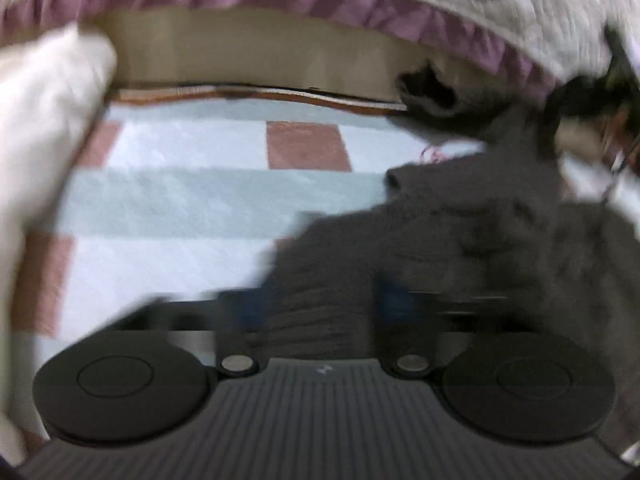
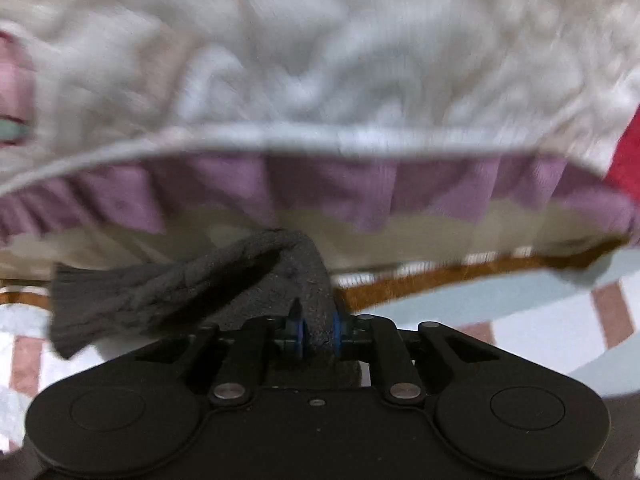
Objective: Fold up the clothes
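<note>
A dark grey knitted garment (image 1: 460, 236) lies spread over the checked mat, on the right of the left wrist view. My left gripper (image 1: 314, 304) is blurred by motion, with its fingers wide apart. A ribbed part of the grey garment lies between them. In the right wrist view my right gripper (image 2: 319, 334) is shut on a bunched part of the grey garment (image 2: 192, 292). That part hangs off to the left and ends in a ribbed cuff, lifted above the mat.
A checked mat (image 1: 180, 196) of pale blue, white and pink squares covers the floor. Behind it stands a bed with a white quilted cover (image 2: 320, 48), a purple frill (image 2: 320, 184) and a beige base (image 1: 248, 52). A white cloth (image 1: 44, 120) fills the left edge.
</note>
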`<state>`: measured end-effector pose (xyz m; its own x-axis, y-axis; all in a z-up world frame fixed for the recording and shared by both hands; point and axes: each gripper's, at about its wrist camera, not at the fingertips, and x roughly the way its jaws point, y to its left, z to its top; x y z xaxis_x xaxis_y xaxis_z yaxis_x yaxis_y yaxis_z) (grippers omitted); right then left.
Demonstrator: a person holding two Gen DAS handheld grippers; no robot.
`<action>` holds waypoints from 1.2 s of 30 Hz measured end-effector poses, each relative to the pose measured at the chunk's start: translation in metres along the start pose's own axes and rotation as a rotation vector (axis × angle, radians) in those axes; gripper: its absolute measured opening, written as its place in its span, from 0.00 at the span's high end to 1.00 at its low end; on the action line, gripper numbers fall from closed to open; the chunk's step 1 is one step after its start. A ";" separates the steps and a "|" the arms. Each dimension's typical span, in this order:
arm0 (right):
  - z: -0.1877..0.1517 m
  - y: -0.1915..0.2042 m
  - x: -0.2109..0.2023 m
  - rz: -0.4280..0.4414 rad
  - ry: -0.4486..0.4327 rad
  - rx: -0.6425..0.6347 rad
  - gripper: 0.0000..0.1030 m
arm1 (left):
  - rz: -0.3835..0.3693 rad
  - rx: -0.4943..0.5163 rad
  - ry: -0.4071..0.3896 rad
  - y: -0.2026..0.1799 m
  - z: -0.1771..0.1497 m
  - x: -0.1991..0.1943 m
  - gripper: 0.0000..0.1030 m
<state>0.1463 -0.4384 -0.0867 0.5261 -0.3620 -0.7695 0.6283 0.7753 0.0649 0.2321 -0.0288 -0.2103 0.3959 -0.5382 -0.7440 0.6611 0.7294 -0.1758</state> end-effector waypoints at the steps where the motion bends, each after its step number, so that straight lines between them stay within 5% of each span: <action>1: 0.001 0.000 -0.012 -0.002 -0.027 -0.003 0.88 | -0.007 -0.001 -0.019 0.000 0.002 -0.005 0.82; 8: 0.005 -0.008 -0.098 -0.044 -0.169 0.064 0.91 | 0.061 -0.009 -0.253 0.000 0.025 -0.060 0.83; 12: -0.036 -0.027 -0.117 -0.049 0.015 0.303 0.79 | 0.046 -0.038 -0.270 0.001 0.030 -0.068 0.83; 15: -0.079 -0.036 -0.089 0.015 0.253 0.383 0.73 | 0.112 -0.008 -0.229 0.003 0.024 -0.054 0.84; 19: -0.131 -0.051 -0.056 0.089 0.532 0.483 0.72 | 0.111 -0.054 -0.195 0.015 0.018 -0.046 0.84; 22: -0.118 -0.070 -0.062 0.056 0.426 0.484 0.60 | 0.110 -0.057 -0.211 0.019 0.019 -0.049 0.83; 24: -0.101 -0.070 -0.065 0.022 0.335 0.370 0.44 | 0.115 -0.048 -0.229 0.019 0.020 -0.051 0.83; 26: -0.086 -0.060 -0.065 0.019 0.285 0.195 0.43 | 0.120 -0.033 -0.241 0.018 0.022 -0.051 0.83; 32: -0.069 -0.029 -0.027 0.182 0.341 0.032 0.33 | 0.114 -0.023 -0.278 0.021 0.020 -0.049 0.84; 36: -0.085 -0.017 0.010 0.033 0.374 0.049 0.38 | 0.182 0.001 -0.316 0.018 0.023 -0.057 0.84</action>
<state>0.0924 -0.4112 -0.1491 0.3066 -0.1168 -0.9446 0.6461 0.7543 0.1164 0.2364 0.0048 -0.1563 0.6845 -0.5039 -0.5268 0.5625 0.8248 -0.0579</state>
